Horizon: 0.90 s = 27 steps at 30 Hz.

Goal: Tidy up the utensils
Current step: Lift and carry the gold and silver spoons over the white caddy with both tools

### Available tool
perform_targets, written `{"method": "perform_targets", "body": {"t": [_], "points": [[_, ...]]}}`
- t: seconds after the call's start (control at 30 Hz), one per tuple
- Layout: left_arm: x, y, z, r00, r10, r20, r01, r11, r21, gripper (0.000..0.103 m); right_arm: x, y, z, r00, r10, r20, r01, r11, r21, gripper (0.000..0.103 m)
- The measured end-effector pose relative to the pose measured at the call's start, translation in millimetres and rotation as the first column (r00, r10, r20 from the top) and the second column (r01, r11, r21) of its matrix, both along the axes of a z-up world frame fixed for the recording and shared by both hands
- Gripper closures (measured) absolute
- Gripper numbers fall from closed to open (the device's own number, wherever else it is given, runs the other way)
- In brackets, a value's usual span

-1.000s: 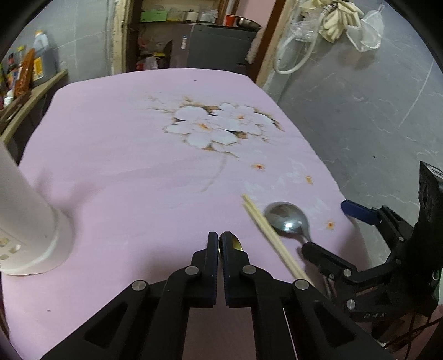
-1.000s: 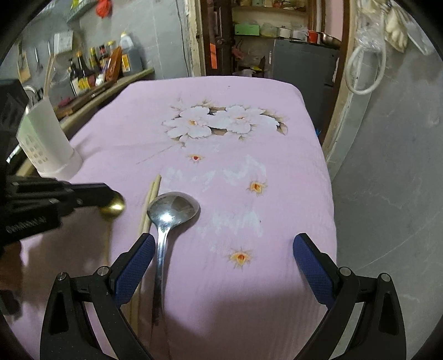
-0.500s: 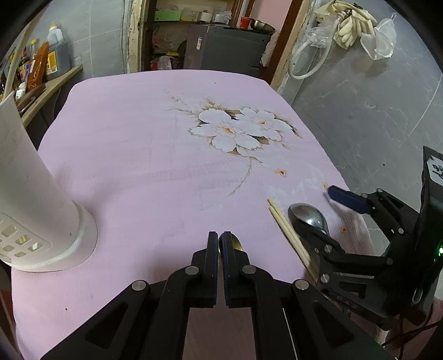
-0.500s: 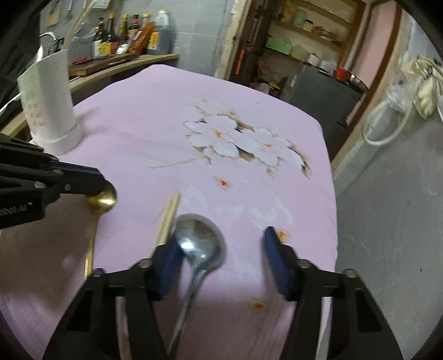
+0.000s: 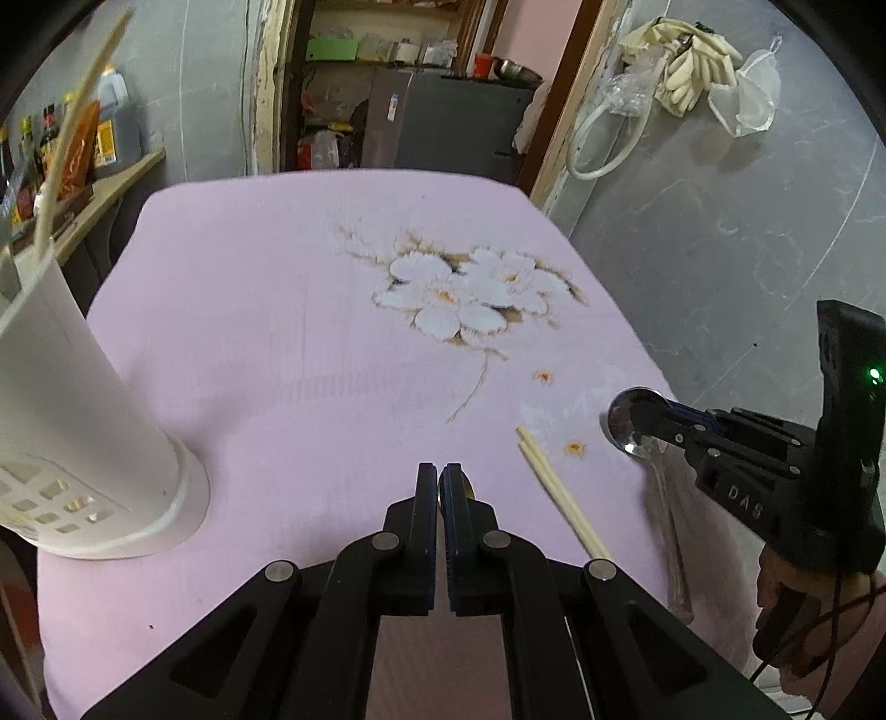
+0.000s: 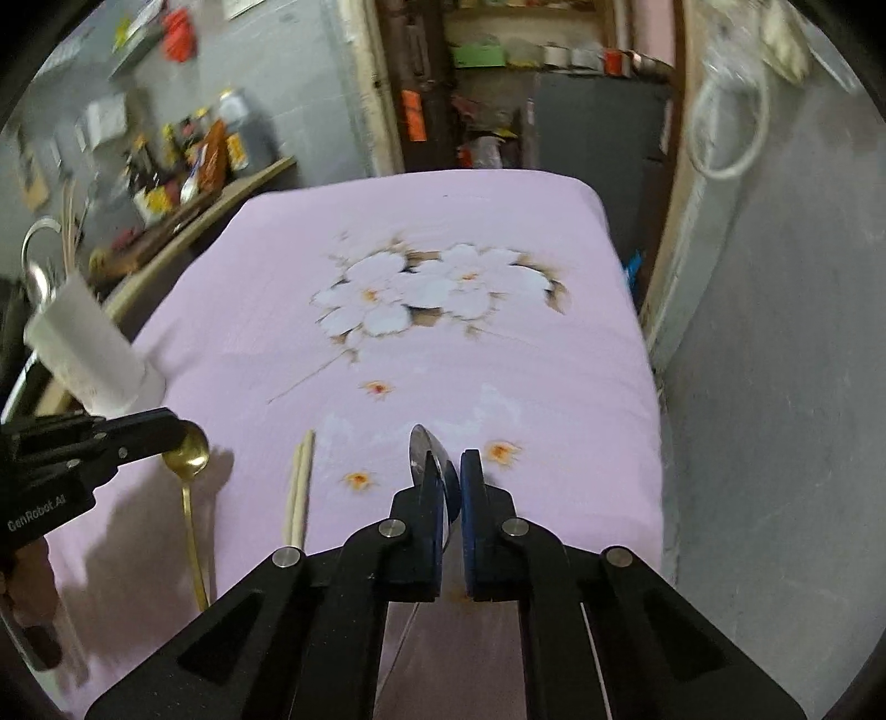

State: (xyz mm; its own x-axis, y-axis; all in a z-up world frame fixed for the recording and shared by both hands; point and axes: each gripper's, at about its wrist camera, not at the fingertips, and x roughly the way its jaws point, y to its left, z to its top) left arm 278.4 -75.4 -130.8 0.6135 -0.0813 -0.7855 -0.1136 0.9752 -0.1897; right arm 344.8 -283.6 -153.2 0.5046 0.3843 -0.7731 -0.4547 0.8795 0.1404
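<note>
A pink tablecloth (image 5: pixel 266 354) printed with white flowers (image 5: pixel 470 293) and small orange blossoms (image 6: pixel 377 389) covers the table. Beyond its far edge an open doorway shows cluttered shelves with a green box (image 5: pixel 331 49), a red cup (image 5: pixel 483 65) and a metal bowl (image 5: pixel 512 69) above a dark grey cabinet (image 5: pixel 448 124). A wooden shelf (image 6: pixel 221 202) along the wall on the left carries bottles and jars (image 6: pixel 213 147), while on the grey wall on the right hang a white hose loop (image 5: pixel 601 147), pale gloves (image 5: pixel 692 55) and a mesh bag (image 5: pixel 745 105).
</note>
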Motion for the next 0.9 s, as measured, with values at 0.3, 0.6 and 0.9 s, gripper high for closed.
{"method": "perform_targets", "body": {"t": [0.3, 0.6, 0.9], "points": [[-9, 0, 31, 0.994, 0.019, 0.107, -0.026, 0.997, 0.067, 0.1, -9, -20, 17, 0.995, -0.087, 0.047, 0.079, 0.985, 0.151, 0.098], [-27, 7, 74, 0.969, 0.046, 0.241, -0.086, 0.983, 0.16, 0.1, -39, -4, 69, 0.957, -0.121, 0.264, 0.071, 0.979, 0.19, 0.098], [-52, 36, 129, 0.944, 0.062, 0.324, -0.131, 0.972, 0.194, 0.1, -60, 37, 132, 0.901, -0.138, 0.412, 0.037, 0.969, 0.244, 0.098]]}}
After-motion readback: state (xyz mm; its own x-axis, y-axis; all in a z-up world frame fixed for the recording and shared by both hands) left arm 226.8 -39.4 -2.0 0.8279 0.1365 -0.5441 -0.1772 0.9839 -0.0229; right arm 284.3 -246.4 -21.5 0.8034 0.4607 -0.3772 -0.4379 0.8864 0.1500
